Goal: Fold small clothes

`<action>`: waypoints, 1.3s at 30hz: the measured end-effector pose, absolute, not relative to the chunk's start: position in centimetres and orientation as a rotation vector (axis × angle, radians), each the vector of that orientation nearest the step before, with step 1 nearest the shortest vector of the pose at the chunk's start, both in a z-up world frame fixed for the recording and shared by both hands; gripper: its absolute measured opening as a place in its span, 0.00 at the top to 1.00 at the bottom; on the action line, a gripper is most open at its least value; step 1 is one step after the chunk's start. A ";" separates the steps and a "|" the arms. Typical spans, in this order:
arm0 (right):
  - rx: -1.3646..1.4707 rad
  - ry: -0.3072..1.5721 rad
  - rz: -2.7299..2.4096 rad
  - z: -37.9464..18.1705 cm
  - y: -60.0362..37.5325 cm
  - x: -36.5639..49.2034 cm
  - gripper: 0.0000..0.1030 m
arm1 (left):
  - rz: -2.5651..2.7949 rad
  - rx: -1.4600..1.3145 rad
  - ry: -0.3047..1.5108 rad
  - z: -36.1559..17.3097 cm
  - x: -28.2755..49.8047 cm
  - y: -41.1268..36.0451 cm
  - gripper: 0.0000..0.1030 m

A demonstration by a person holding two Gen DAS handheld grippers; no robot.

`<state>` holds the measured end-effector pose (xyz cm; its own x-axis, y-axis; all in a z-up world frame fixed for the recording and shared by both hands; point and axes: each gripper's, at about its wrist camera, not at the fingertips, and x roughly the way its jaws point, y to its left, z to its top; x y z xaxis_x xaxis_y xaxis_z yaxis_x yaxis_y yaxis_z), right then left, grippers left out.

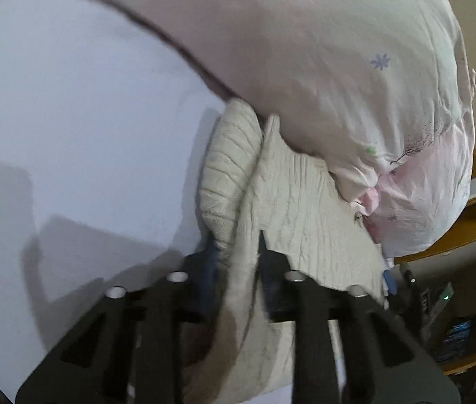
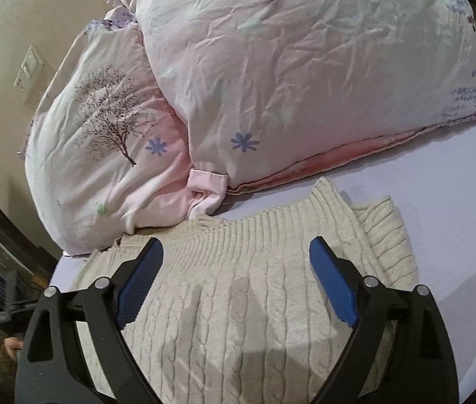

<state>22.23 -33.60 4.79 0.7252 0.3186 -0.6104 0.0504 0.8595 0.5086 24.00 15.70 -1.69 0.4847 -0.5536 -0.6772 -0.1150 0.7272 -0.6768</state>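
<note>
A cream cable-knit sweater lies on the pale bed sheet, its ribbed edge toward the pillows. My right gripper is open and empty, its blue-padded fingers spread just above the sweater's middle. In the left wrist view my left gripper is shut on a bunched fold of the same sweater, with the cloth running between its fingers and down below them.
Two pink floral pillows are stacked right behind the sweater and touch its far edge; one fills the upper left wrist view. Bare sheet lies to the left. A wooden bed frame and a wall border the bed.
</note>
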 end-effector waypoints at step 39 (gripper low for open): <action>0.538 0.667 0.203 12.7 -40.8 13.9 0.11 | -0.704 -0.512 0.917 8.3 21.6 -4.3 0.39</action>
